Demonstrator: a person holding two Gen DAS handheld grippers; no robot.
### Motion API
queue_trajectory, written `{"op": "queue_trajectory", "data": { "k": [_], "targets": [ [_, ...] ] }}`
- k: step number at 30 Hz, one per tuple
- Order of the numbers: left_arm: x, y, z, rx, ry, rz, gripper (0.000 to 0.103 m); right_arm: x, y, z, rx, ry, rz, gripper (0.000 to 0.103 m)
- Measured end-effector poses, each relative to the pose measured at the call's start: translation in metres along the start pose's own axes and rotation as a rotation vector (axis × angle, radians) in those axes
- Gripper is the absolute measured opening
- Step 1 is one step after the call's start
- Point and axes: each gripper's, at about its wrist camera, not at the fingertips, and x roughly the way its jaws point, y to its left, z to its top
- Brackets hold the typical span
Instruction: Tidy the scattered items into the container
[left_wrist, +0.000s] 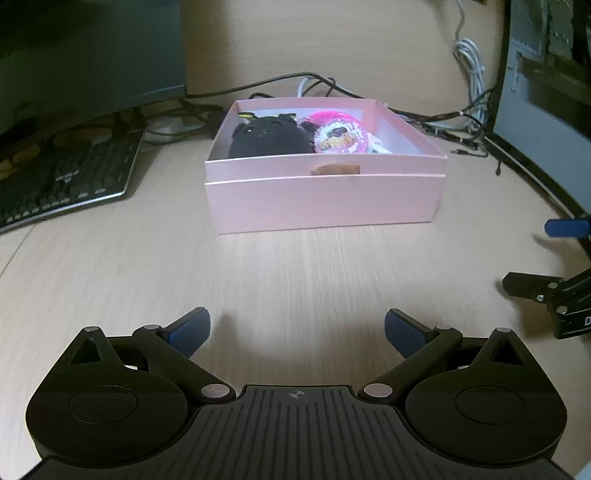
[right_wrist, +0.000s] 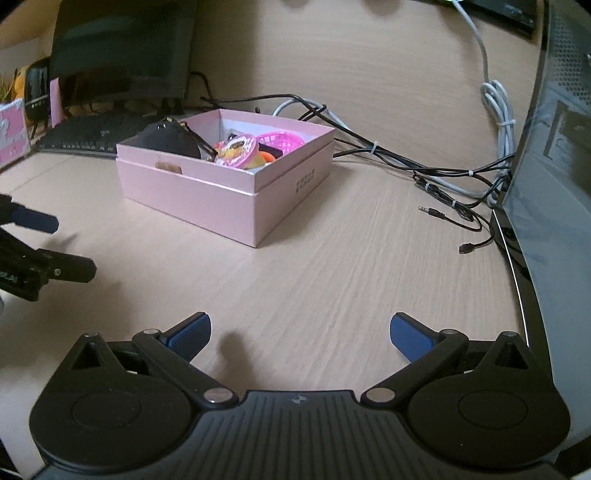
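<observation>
Both grippers (left_wrist: 297, 330) (right_wrist: 300, 334) splayed wide — angled down

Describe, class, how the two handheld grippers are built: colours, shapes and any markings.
The left gripper and right gripper look alike: a ribbed black body with a small crosshair mark, two round black discs, black linkage arms on silver pivot pins, and blue ribbed pads on the fingers. No hands or sleeves show.

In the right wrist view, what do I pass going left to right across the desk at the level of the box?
Left tool at the frame edge → pink box holding the toys → bundle of black and white cables → loose audio plug → dark computer case.
</observation>
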Motion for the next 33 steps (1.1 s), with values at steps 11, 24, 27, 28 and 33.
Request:
{"op": "queue_trajectory", "data": {
  "k": [11,24,27,28,33],
  "targets": [
    [0.017,0.004,-0.001,-0.01,-0.027,-0.023,0.103,0.02,-0.011,-0.001,0.003,0.027,0.121,0.103],
    [0.02,0.007,-0.001,-0.012,-0.067,-0.043,0.103,0.028,-0.015,0.0,0.008,-0.008,0.158,0.103],
    [0.021,0.007,-0.001,-0.009,-0.066,-0.04,0.103,0.029,-0.017,0.001,0.004,-0.008,0.164,0.103],
    [0.021,0.006,-0.001,-0.009,-0.066,-0.038,0.103,0.029,-0.016,0.001,0.004,-0.008,0.164,0.103],
    [0.021,0.007,0.0,-0.01,-0.066,-0.038,0.103,0.029,-0.016,0.001,0.004,-0.008,0.163,0.103]
  ]
}}
